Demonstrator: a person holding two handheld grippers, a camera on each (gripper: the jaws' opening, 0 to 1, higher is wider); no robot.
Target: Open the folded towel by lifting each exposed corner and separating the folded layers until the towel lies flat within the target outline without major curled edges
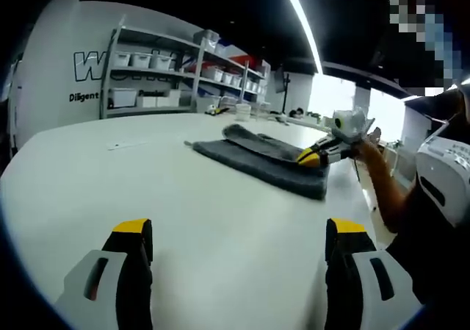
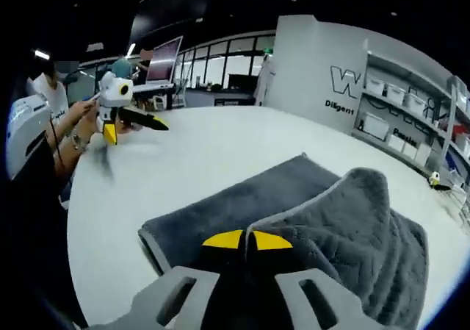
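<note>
The white table (image 1: pixel 183 198) lies bare and open between the left gripper (image 1: pixel 239 245), whose jaws stand wide apart, and the grey towel (image 1: pixel 257 157). The raised fold of the towel and the right gripper (image 1: pixel 312 157), pinched onto its edge, block the far right side. Storage shelves (image 1: pixel 183 73) stand well beyond the table's far edge.

Left gripper (image 1: pixel 239 245): own jaws wide apart, yellow-tipped, hanging over bare white table (image 1: pixel 147 190), nothing between them. Grey towel (image 1: pixel 257 161) lies well ahead, partly folded, one layer humped up along its far side. Right gripper (image 1: pixel 312 156) comes in from the right, yellow tips at the towel's near right edge; grip unclear. A person's forearm (image 1: pixel 382 179) behind it. Shelving with white bins (image 1: pixel 183 73) against the back wall.
</note>
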